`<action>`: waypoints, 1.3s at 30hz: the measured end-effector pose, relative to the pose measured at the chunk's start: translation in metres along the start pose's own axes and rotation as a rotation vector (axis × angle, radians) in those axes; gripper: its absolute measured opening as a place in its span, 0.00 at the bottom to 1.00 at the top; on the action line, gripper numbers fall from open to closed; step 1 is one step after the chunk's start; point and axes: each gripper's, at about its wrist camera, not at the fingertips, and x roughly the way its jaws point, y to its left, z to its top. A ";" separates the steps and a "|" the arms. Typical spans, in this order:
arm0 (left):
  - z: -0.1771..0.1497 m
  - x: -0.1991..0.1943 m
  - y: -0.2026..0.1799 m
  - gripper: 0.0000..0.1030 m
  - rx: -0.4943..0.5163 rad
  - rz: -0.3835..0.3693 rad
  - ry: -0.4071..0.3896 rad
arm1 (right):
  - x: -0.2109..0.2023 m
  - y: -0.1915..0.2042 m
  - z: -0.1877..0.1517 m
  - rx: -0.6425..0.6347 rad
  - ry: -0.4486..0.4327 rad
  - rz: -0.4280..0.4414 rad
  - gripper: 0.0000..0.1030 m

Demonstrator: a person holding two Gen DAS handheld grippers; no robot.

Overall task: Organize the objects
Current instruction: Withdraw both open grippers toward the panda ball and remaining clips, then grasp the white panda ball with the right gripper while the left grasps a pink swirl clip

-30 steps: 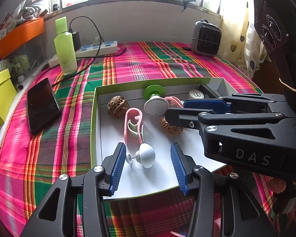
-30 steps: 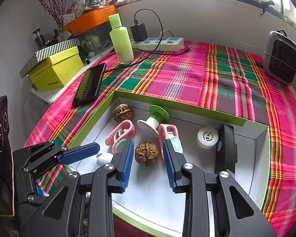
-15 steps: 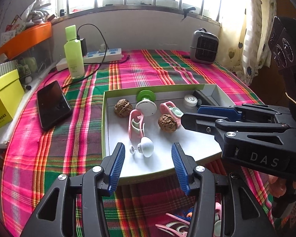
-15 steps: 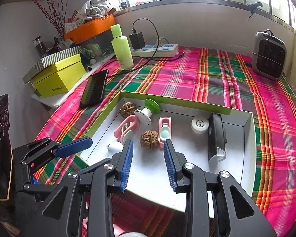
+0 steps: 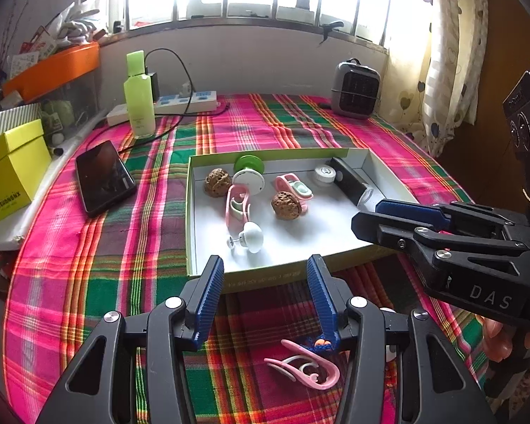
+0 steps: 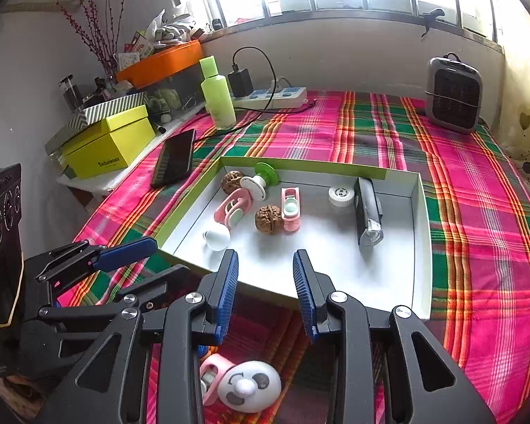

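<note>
A tablecloth (image 5: 300, 130) checked in pink, green and orange is seen beneath a shallow box (image 5: 190, 212) with a white floor and lime-green rim. Inside it, two brown walnuts (image 5: 285, 205), pink clips (image 5: 237, 206), a green-and-white knob (image 5: 248, 176) and a black case (image 5: 349, 183) are shown. A pale green bottle (image 5: 139, 100), a black phone (image 5: 102, 176) and a yellow carton (image 5: 10, 173) are pictured at the left, under an orange tray (image 5: 53, 70). Blue ribbed pads (image 5: 208, 296) are set on black frames.
</note>
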 end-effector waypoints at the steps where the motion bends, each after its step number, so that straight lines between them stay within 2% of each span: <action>1: -0.002 -0.002 -0.001 0.47 0.002 -0.001 0.001 | -0.003 0.001 -0.003 0.001 -0.001 -0.001 0.33; 4: -0.009 -0.006 0.000 0.47 -0.005 -0.019 0.008 | -0.009 0.001 -0.014 0.010 -0.001 -0.001 0.35; 6: -0.014 -0.008 0.002 0.47 -0.016 -0.036 0.014 | -0.013 0.000 -0.021 0.019 0.000 0.000 0.43; 16: -0.035 -0.013 0.007 0.50 -0.039 -0.086 0.045 | -0.021 -0.003 -0.051 0.043 0.025 -0.010 0.43; 26: -0.050 -0.008 0.001 0.51 -0.032 -0.121 0.089 | -0.016 0.005 -0.067 0.006 0.061 -0.028 0.43; 31: -0.052 -0.004 -0.002 0.51 -0.028 -0.125 0.104 | -0.012 0.007 -0.071 0.009 0.076 -0.015 0.43; 39: -0.051 -0.004 0.000 0.52 -0.030 -0.094 0.105 | -0.003 0.014 -0.073 -0.039 0.104 -0.039 0.43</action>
